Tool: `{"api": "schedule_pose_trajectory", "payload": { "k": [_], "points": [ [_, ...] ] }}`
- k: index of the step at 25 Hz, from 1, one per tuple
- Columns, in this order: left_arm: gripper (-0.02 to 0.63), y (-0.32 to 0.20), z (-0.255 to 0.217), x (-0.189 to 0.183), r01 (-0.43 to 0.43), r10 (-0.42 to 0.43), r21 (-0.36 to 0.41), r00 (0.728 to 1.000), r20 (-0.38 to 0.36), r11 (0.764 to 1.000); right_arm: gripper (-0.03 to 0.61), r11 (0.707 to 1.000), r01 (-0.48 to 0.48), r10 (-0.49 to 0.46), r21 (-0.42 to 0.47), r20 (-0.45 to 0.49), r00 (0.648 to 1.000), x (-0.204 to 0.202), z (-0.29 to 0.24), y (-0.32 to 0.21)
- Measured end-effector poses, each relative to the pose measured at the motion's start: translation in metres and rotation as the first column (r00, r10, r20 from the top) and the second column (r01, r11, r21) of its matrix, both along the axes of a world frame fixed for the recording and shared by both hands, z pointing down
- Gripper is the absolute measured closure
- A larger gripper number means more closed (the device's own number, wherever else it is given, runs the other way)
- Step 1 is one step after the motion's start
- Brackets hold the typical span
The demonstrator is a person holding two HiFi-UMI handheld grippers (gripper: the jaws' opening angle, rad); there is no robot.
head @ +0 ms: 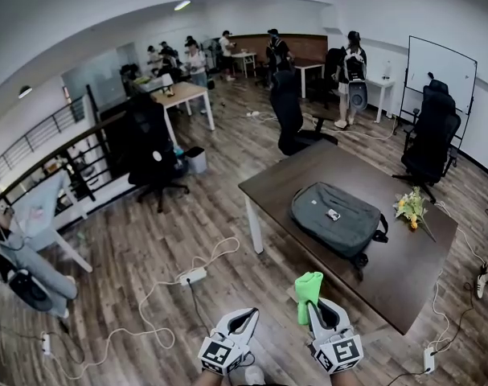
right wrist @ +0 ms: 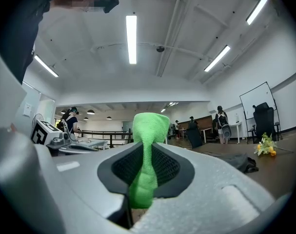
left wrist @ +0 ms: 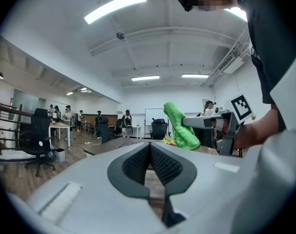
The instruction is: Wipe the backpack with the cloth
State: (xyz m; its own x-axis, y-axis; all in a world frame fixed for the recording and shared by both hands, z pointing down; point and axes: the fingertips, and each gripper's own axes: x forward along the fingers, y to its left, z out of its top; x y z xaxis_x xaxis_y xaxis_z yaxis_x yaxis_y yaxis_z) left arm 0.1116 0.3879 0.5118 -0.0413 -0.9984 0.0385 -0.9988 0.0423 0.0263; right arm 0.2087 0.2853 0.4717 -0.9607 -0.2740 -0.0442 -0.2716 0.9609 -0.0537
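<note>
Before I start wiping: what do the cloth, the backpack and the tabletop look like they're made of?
Cloth: bright green with a fuzzy nap, likely microfibre; it bunches softly in the right gripper.
Backpack: grey matte fabric, slumped flat, probably nylon or polyester.
Table: dark brown and smooth with a slight sheen, likely laminate or veneered wood.

A flat grey fabric backpack (head: 334,218) and a small yellow flower bunch (head: 410,208) are seen lying apart on the dark brown rectangular wooden table (head: 308,167), right of centre.
</note>
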Motion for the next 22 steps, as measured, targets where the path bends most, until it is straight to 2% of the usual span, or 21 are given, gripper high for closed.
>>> {"api": "schedule_pose_trajectory", "payload": {
  "k": [7,10,16,22],
  "points": [
    [0.595,0.01,0.009,-0.052,-0.009,0.009,-0.002,1.0,0.0,1.0,0.522,1.0,0.011,-0.011,0.016,-0.015,1.0,-0.05,0.002,0.012],
    [0.595,0.008,0.016,-0.069,0.003,-0.004,-0.011,1.0,-0.028,1.0,0.52,1.0,-0.002,0.002,0.015,-0.04,0.999,-0.06,0.01,0.012],
    [0.595,-0.023,0.032,-0.076,-0.028,0.025,-0.043,0.997,-0.071,0.999,0.52,0.996,-0.069,0.064,-0.062,-0.084,0.994,-0.07,0.037,-0.034],
    [0.595,-0.082,0.029,-0.09,-0.057,0.051,-0.064,0.995,-0.084,0.996,0.52,0.996,-0.049,0.041,-0.079,-0.093,0.995,-0.088,0.042,-0.085]
  ]
}}
